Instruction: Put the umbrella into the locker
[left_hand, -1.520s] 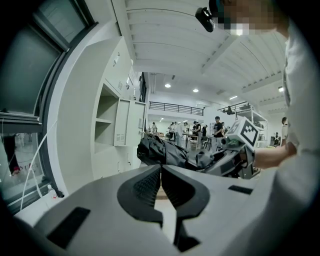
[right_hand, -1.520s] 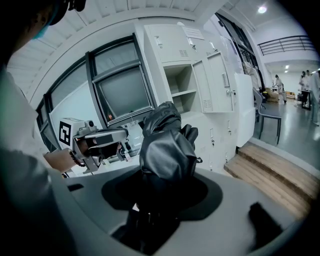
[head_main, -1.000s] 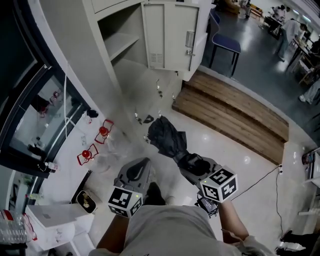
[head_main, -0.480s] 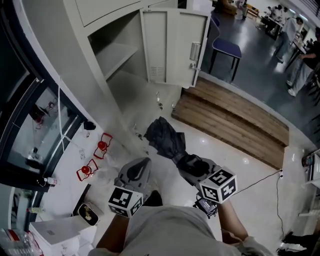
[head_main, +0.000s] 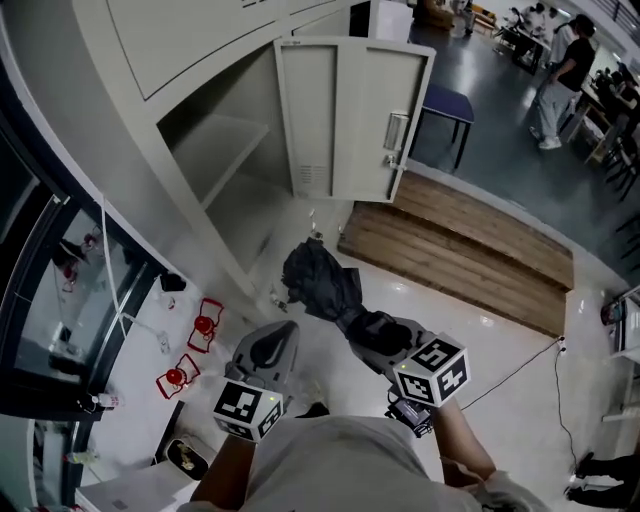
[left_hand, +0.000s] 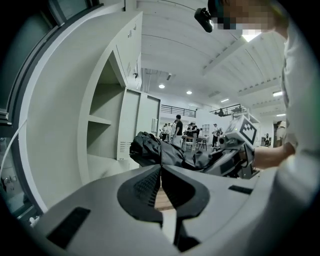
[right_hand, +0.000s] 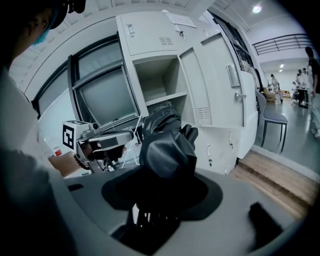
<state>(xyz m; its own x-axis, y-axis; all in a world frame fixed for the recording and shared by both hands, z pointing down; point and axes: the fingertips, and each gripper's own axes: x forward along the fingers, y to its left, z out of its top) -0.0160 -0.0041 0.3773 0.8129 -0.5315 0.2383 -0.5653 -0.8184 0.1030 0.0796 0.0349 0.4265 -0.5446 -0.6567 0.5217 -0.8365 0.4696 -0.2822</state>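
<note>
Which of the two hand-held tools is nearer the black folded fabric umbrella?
Right. The right tool grips the black folded fabric umbrella; the left tool is beside it, shut and not touching it.

**Left empty, right loaded**

My left grey two-jaw gripper (head_main: 287, 328) points forward, nearly level, its jaws pressed together with nothing between them. My right grey gripper (head_main: 358, 322) tilts further downward beside it, apart from it, jaws clamped on the black folded umbrella (head_main: 318, 283).
</note>
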